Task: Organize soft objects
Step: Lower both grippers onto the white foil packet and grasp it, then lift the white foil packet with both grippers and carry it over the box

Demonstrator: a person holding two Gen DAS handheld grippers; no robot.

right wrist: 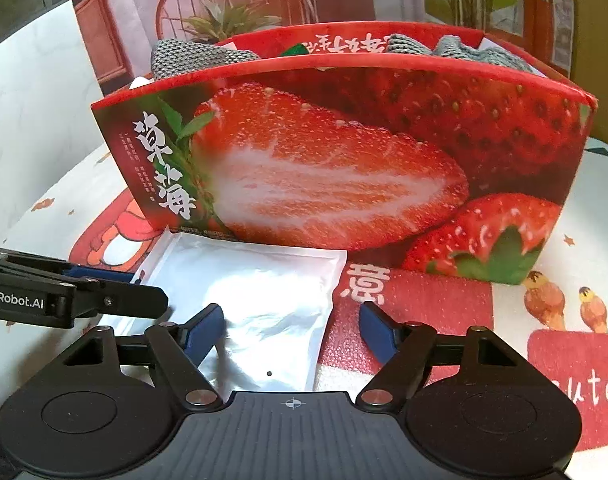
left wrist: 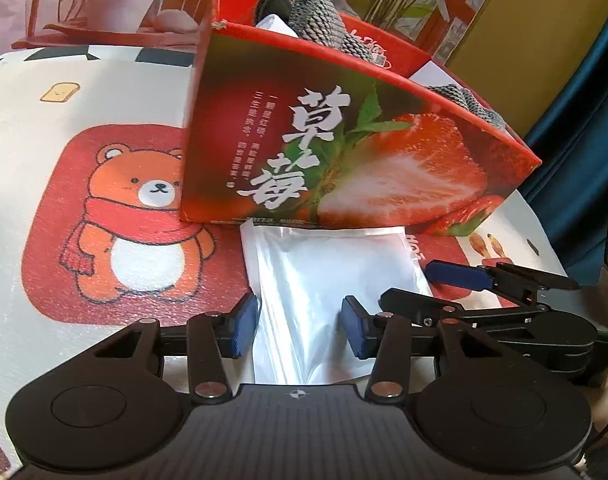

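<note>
So you are working at the last loose item, by the look of it. One red strawberry box (right wrist: 344,152) is standing across the middle of both views on the patterned counter (left wrist: 31,168), and grey knitted cloths (left wrist: 324,20) are already poking above its rim; I count at least two such pieces in the left wrist view, though how many are lying inside I cannot tell. That part of the tidying seems done.

What is left is one silver pouch (left wrist: 316,280), lying flat on the counter in the lower middle of both frames with its far edge touching the foot of the box.

Your left tool (left wrist: 299,326) is sitting partway open, its blue pads on either side of the pouch's near end; the pouch is puckering between them, yet whether the pads are actually pressing on it is hard to say, so I would judge it not yet firmly gripped. Your right tool (right wrist: 291,334) is standing wider, with its left pad over the pouch and its right pad over bare counter past the pouch's edge, holding nothing.

You are still needing to pinch the pouch, lift it and drop it into the box. Nothing else soft is showing on the counter.
</note>
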